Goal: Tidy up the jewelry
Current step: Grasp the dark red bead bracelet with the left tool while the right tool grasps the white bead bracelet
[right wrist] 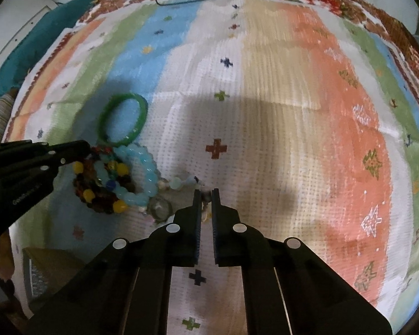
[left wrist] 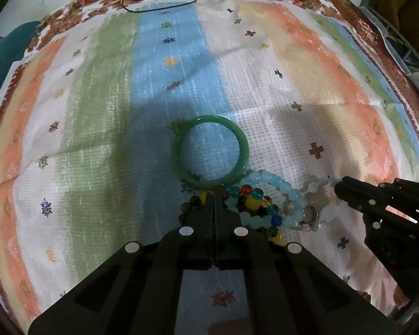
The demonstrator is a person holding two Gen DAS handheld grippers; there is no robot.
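A green jade bangle [left wrist: 211, 152] lies flat on the striped cloth; it also shows in the right wrist view [right wrist: 123, 119]. Just below it is a heap of bead bracelets: a light blue one [left wrist: 282, 192], a multicoloured one [left wrist: 251, 195], a pale beaded strand [left wrist: 318, 182] and a silver ring [left wrist: 311, 213]. My left gripper [left wrist: 214, 195] is shut, its tips pressing on the multicoloured bracelet by the bangle's near edge. My right gripper [right wrist: 206, 192] is nearly closed around the pale beaded strand [right wrist: 181, 182]. In the right wrist view the heap [right wrist: 117, 178] lies left of my fingers.
A striped, patterned cloth [left wrist: 279, 64] covers the surface. A thin black cord [left wrist: 159, 2] lies at its far edge. A teal cloth [right wrist: 42, 39] lies off the far left. A wire rack [left wrist: 405, 55] stands at the right.
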